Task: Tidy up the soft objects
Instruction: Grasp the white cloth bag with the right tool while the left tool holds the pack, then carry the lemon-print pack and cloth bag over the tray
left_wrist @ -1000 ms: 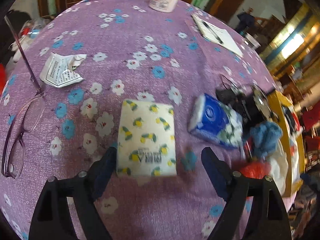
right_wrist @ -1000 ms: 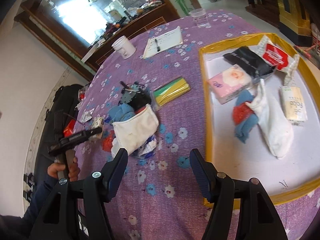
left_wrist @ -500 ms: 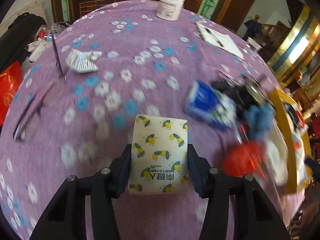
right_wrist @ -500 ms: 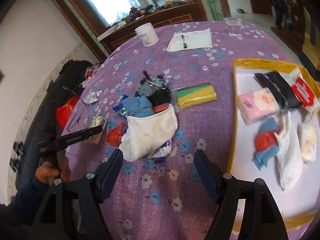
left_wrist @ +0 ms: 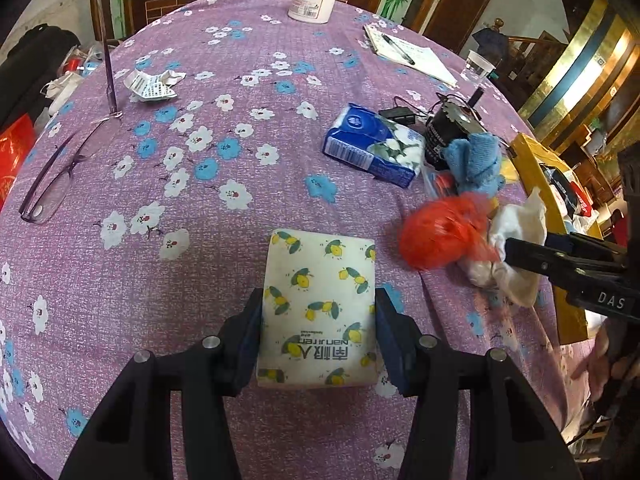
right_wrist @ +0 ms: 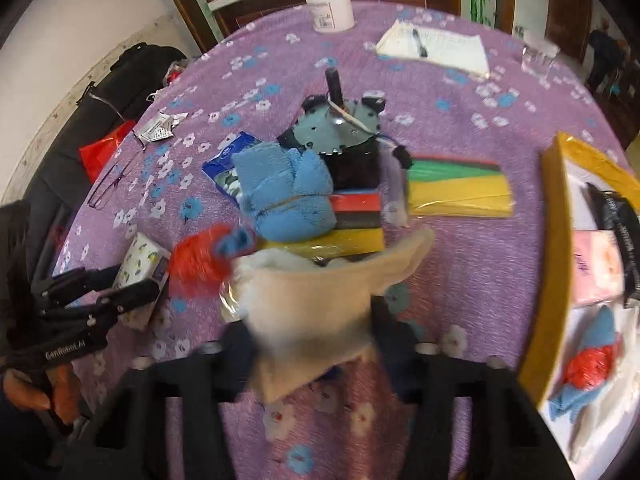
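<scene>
Since the earlier frames our left gripper (left_wrist: pixel 318 332) has closed on the lemon-print tissue pack (left_wrist: pixel 318 304) at the lower centre of the left view, and its pads now press both long sides. Our right gripper (right_wrist: pixel 312 344) has dropped toward the heap and its jaws have just been closing; the white cloth pouch (right_wrist: pixel 320 304) sits between them at the lower middle of the right view, and the pads appear to pinch it, though blur softens the contact. The red bag (right_wrist: pixel 196 264) and blue towel (right_wrist: pixel 288 196) lie just beyond it. We judge the step in hand to be the pick-up of two soft items at once. Next we would need to lift both clear of the purple tablecloth (left_wrist: pixel 240 184) and carry them to the yellow-rimmed tray (right_wrist: pixel 556 264) at the right edge, where sorted items already lie.
</scene>
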A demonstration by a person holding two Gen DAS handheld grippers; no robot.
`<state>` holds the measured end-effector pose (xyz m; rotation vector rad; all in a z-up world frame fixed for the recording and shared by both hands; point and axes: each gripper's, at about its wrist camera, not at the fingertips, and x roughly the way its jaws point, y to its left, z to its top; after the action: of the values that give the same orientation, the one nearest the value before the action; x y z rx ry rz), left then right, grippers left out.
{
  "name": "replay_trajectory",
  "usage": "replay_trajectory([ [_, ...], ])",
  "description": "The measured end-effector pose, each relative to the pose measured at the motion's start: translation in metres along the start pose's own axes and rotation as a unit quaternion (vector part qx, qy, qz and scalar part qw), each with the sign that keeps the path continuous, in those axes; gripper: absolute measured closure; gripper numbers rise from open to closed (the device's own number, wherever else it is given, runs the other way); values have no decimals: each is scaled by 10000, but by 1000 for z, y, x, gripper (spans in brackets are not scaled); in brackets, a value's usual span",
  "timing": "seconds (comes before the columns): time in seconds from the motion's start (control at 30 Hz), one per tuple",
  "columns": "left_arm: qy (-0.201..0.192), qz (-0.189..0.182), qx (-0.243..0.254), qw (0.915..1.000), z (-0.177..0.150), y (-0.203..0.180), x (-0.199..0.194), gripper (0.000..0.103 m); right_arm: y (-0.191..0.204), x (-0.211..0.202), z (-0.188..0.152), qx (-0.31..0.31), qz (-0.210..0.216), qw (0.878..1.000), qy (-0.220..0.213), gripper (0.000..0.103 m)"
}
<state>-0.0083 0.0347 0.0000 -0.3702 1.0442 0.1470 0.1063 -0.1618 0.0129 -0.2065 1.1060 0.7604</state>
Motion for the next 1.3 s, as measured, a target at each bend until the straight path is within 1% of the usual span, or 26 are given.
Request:
replay_trajectory([
  [0.03,-39,-28,44,10000,-1,-2,-1,52,-1,-5,-3,-13,31,10000,-42,75],
  [0.07,-56,-56,76,9999,-2,-4,-1,52,-2,-13,-8,-3,74,9999,-143,79],
  [0.13,-58,-143,167,9997,-4,-11,-1,52,-5,-29,-21,72,181,9994,-299,79],
  [0.2,-47,-241,237,9994,-7,-20,-1,52,-5,-41,-32,196,270,9988,-363,79],
  [0.23,-41,-287,280,9992,-9,-24,-1,52,-6,-48,-41,255,437,9979,-415,79],
  [0.27,-43,-324,338,9989,-10,-29,-2,52,-6,-53,-46,267,512,9973,-442,79],
  [0.3,-57,-350,411,9985,-12,-35,-3,52,-5,-59,-53,260,470,9975,-450,79],
  [0.37,-64,-421,570,9975,-15,-47,-4,52,-5,-66,-63,285,528,9973,-427,79],
  [0.5,-93,-640,860,9942,-17,-72,-8,52,-17,-70,-79,558,462,9966,-388,79],
  [0.6,-136,-780,1049,9913,-18,-90,-11,52,-22,-77,-84,664,451,9959,-425,79],
  [0.77,-134,-940,1215,9880,-25,-111,-12,52,-27,-88,-94,717,398,9953,-515,79],
  [0.87,-169,-943,1218,9879,-23,-118,-14,52,-34,-95,-95,761,447,9945,-561,79],
  [1.0,-402,-882,1190,9882,-18,-132,-27,52,-43,-109,-89,636,510,9936,-778,79],
  [1.07,-450,-876,1145,9885,-18,-139,-31,52,-49,-116,-89,560,552,9935,-823,79],
  [1.17,-459,-892,1118,9886,-19,-158,-34,52,-61,-126,-93,530,595,9931,-862,79],
  [1.23,-486,-873,1163,9882,-20,-172,-35,52,-76,-136,-98,597,596,9923,-912,79],
  [1.3,-476,-937,1166,9876,-21,-188,-35,52,-89,-145,-102,647,562,9916,-970,79],
])
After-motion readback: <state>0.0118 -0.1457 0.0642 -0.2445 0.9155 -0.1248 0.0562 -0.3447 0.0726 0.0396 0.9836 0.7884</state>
